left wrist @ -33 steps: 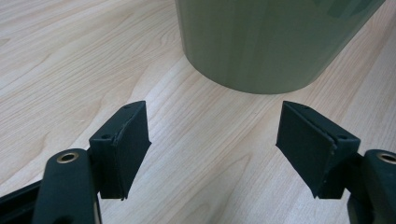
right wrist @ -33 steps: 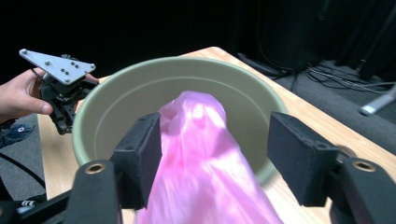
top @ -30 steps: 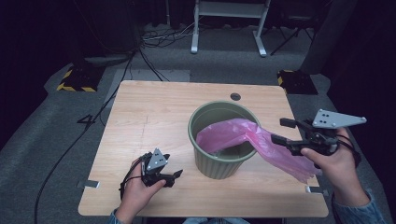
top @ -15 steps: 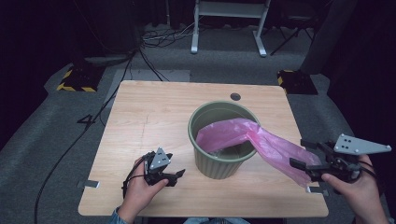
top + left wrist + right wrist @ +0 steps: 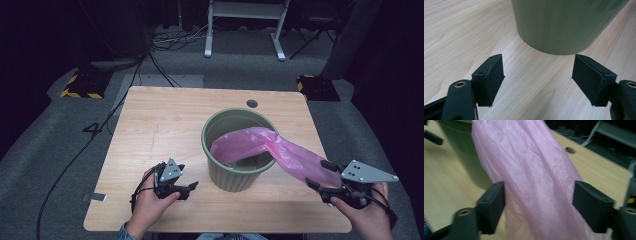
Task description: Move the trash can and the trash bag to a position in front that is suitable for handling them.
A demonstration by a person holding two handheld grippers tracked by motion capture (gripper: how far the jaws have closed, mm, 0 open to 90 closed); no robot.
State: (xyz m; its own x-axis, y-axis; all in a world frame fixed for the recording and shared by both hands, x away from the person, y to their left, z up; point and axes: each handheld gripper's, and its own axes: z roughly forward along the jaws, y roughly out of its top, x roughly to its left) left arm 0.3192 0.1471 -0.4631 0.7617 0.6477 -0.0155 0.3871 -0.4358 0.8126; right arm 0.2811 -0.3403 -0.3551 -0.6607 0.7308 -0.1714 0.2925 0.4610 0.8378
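high view: a pink plastic bag is seen partly tucked into the green bin, its free end draped over the rim toward the right gripper. those jaws have just been closing around the bag, not yet pressing it. the left gripper is held wide beside the bin. lining is judged barely begun; the rim is still to be covered.

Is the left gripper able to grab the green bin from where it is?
Probably yes. The left gripper sits open on the table right beside the green bin, with bare wood between them. But its jaws look narrower than the bin, so it could likely only pinch the rim.
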